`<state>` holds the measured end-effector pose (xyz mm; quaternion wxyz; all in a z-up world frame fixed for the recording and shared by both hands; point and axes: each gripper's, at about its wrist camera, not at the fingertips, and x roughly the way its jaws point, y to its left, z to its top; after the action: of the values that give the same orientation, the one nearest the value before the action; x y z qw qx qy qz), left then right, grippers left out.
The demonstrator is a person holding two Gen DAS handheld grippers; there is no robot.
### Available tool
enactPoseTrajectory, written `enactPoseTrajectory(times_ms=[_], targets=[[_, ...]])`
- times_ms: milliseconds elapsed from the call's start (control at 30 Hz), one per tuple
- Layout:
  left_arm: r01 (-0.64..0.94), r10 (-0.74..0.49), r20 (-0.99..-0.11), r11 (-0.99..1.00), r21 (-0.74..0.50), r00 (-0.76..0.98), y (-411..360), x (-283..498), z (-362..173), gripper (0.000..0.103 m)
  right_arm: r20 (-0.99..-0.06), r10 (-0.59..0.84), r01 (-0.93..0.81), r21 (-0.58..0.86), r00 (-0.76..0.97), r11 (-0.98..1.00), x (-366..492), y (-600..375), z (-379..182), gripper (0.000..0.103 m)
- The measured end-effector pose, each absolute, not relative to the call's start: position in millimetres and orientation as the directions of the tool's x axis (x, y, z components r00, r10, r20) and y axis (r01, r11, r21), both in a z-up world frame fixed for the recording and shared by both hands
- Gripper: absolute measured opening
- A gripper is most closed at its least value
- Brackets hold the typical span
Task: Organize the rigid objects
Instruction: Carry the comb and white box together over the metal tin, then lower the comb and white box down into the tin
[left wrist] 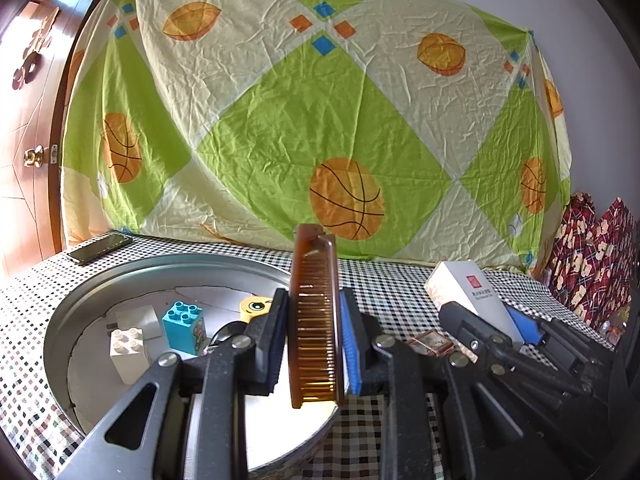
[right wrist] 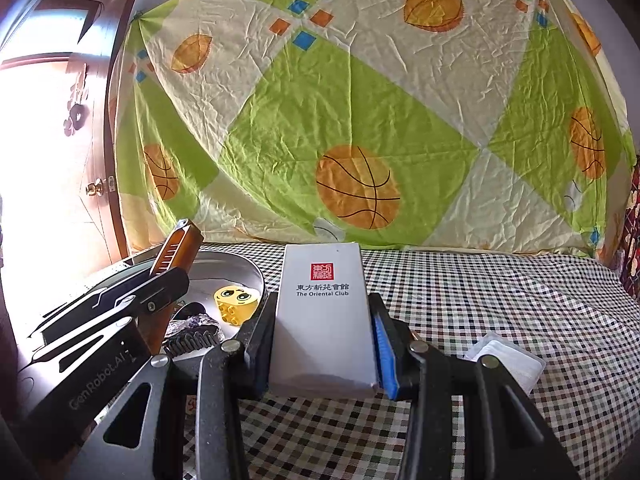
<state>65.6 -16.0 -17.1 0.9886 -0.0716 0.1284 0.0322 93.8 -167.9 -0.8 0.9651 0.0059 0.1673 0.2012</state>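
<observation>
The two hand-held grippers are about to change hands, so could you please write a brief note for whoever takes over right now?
Left hand-held gripper: shut on the brown comb, held over the round metal tray.
Right hand-held gripper: shut on the white box, above the checked tablecloth, right of the tray.
Done: the blue block, white block and yellow emoji block are in the tray.
Left: release the comb into the tray, then bring the box over. A clear packet and a small brown item remain on the cloth.
</observation>
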Motion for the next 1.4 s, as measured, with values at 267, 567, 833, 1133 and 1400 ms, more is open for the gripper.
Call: enactPoseTrajectory(times_ms=[267, 567, 833, 1133, 1400], targets=[[-0.078, 0.04, -0.253, 0.987, -0.141, 0.967, -8, 61, -15, 0.024, -0.299, 0.42, -0.418, 0.072, 0.857, 0.905, 89, -157, 2, 0.045], [-0.118, 0.079, -0.26, 0.983, -0.139, 0.962, 13, 58, -11, 0.024, -0.291, 0.45, -0.452, 0.066, 0.844, 0.89, 91, -141, 6, 0.045], [-0.191, 0.154, -0.291, 0.976, -0.104, 0.944, 44, 57, -9, 0.024, -0.293, 0.492, -0.499, 0.053, 0.82, 0.865, 96, -120, 17, 0.045], [-0.254, 0.211, -0.399, 0.966, -0.056, 0.892, 79, 73, -19, 0.024, -0.356, 0.548, -0.567, 0.06, 0.757, 0.822, 114, -83, 19, 0.045], [-0.291, 0.245, -0.443, 0.956, -0.038, 0.862, 95, 82, -26, 0.024, -0.436, 0.548, -0.588, 0.053, 0.714, 0.807, 125, -51, 6, 0.045]])
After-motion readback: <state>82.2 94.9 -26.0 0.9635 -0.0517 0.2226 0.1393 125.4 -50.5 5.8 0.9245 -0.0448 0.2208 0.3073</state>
